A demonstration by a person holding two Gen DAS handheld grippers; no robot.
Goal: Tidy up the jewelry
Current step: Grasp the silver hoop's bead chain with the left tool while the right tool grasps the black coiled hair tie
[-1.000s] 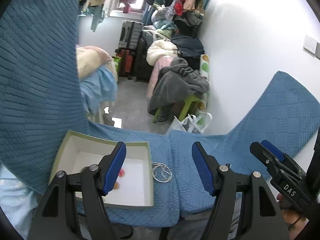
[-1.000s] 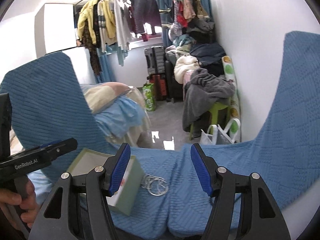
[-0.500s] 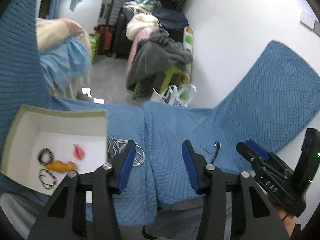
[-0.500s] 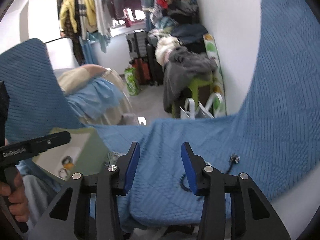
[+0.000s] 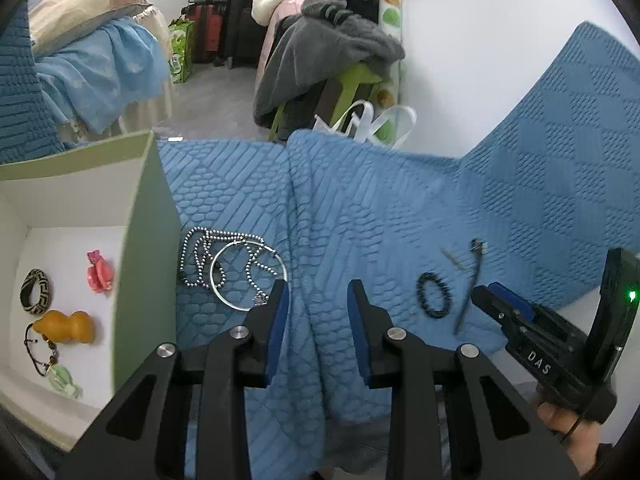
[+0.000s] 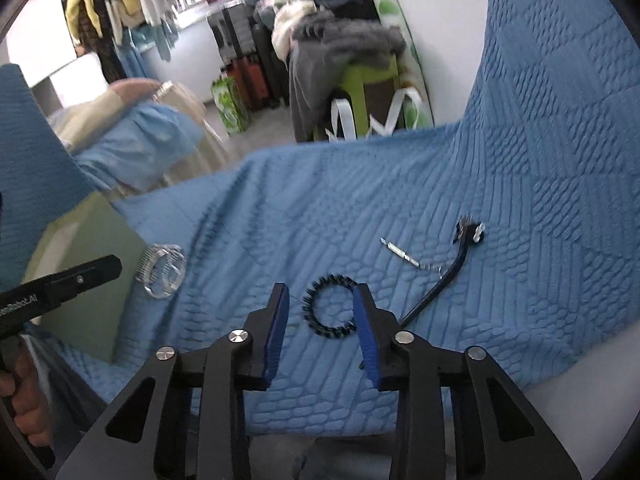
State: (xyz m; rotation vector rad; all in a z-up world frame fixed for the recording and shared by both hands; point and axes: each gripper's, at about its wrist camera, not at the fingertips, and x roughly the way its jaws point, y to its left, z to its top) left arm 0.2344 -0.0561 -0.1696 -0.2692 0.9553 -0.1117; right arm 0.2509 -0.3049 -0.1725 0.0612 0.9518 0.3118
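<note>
Several pieces already lie in the box (image 5: 132, 216) at the blanket's (image 5: 360, 200) left edge. My left claw (image 5: 316, 300), unclenched, hovers beside the bangle (image 5: 248, 276); my right claw (image 6: 320, 300), spread, straddles the dark bracelet (image 6: 330, 312) for grasping.

Left gripper (image 5: 318, 300): black plastic arms, blue finger pads (image 5: 277, 322), silver screws. Right gripper (image 6: 320, 314): same build; its body reads "DAS", green LED at 3 o'clock. Bare-skinned hand (image 5: 576, 436) at 4 o'clock.
</note>
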